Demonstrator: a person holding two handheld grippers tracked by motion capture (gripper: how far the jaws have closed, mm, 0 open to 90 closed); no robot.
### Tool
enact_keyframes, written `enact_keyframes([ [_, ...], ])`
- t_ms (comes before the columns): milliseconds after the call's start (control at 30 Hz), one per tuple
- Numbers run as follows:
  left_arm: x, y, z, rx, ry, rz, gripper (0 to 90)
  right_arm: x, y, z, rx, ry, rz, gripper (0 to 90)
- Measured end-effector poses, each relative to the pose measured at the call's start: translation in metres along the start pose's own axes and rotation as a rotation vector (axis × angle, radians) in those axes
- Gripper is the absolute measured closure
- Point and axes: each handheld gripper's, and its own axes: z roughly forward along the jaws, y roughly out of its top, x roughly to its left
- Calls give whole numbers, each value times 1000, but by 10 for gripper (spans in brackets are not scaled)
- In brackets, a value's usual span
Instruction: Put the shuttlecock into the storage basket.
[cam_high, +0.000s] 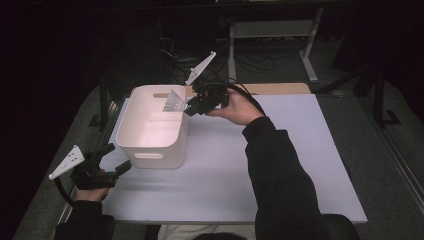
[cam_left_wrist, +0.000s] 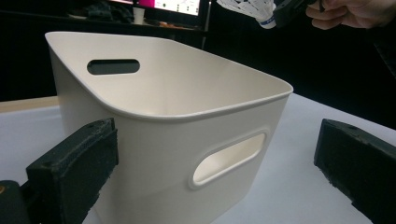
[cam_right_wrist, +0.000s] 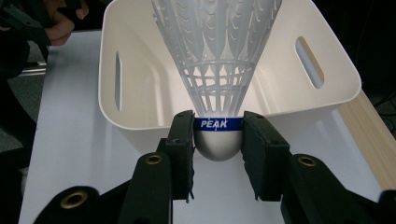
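A white plastic bin (cam_high: 155, 127) with handle slots stands on the left half of the white table (cam_high: 280, 165). My right gripper (cam_high: 192, 106) is shut on a white shuttlecock (cam_high: 173, 103), held over the bin's far right rim. In the right gripper view the jaws clamp the shuttlecock (cam_right_wrist: 217, 70) at its cork, at the blue band, with the skirt pointing into the bin (cam_right_wrist: 140, 60). My left gripper (cam_high: 116, 160) stands open at the table's left front edge, just left of the bin. Its jaws frame the bin's (cam_left_wrist: 173, 121) near corner, and the shuttlecock (cam_left_wrist: 250, 8) shows above.
A wooden strip (cam_high: 280, 88) runs along the table's far edge. Beyond it are a desk frame (cam_high: 272, 35) and cables on the floor. The right half of the table is bare white surface.
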Motion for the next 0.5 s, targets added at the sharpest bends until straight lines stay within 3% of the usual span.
enact_keyframes([
  [500, 0, 0, 0, -2, -2, -3, 0, 3, 8, 19, -13, 28, -11, 640],
])
